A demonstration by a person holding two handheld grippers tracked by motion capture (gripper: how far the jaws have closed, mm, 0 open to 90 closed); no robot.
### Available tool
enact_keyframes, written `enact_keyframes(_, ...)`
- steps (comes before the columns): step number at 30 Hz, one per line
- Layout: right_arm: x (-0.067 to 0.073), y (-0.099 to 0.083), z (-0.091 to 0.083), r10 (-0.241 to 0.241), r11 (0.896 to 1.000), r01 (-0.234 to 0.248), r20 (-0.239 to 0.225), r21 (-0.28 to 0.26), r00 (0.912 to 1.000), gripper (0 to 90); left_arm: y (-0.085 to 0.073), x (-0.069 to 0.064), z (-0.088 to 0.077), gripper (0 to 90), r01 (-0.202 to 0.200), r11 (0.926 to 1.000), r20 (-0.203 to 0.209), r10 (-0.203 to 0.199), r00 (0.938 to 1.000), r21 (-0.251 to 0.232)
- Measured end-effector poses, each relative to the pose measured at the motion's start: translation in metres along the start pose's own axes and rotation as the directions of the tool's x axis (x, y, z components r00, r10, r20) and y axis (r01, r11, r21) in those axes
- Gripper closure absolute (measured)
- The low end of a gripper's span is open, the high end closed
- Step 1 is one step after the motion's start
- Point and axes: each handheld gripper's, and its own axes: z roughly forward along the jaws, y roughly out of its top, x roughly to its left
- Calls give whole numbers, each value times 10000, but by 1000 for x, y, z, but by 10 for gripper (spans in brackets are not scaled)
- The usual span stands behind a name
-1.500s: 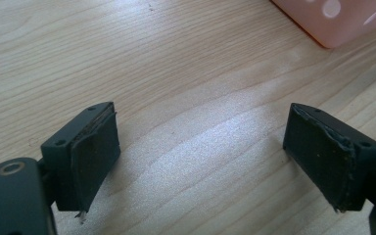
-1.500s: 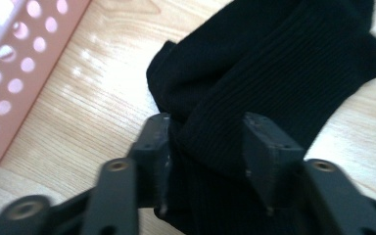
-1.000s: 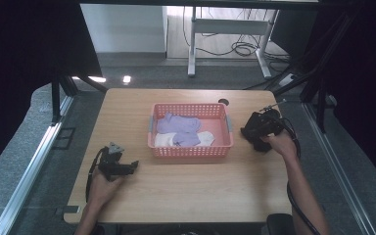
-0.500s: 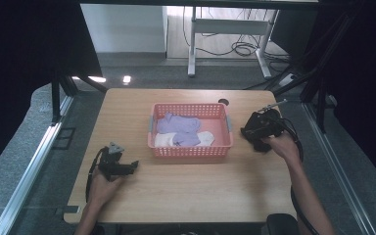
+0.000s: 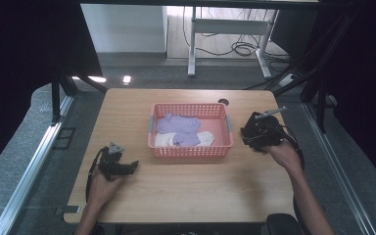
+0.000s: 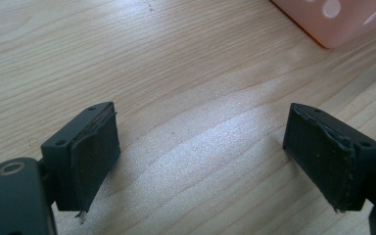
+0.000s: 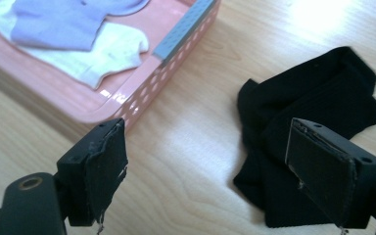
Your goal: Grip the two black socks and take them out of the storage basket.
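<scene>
table (image 5: 186, 191): bare wood across mid-frame of the high view
basket (image 5: 191, 149): centre, holding lilac and white socks
black sock (image 7: 303, 122): right of frame, beside the basket
right gripper (image 7: 210, 171): jaws wide; likely should centre over the sock
left gripper (image 6: 200, 156): jaws wide, empty

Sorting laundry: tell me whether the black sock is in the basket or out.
Out. The black sock lies on the table beside the pink basket.

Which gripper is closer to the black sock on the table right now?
Right. The right gripper hangs open just above the black sock, beside the pink basket. The left gripper is across the table, past the basket's other side.
</scene>
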Motion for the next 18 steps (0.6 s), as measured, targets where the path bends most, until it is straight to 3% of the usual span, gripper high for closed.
enact_keyframes(11, 24, -23, 14, -572, 9979, 578, -222, 296, 9981, 143, 0, 0, 0, 134, -4, 10000, -4, 4, 10000, 18)
enact_keyframes(18, 45, -44, 35, -840, 9947, 871, -568, 540, 9948, 141, 0, 0, 0, 135, -5, 10000, -4, 5, 10000, 25)
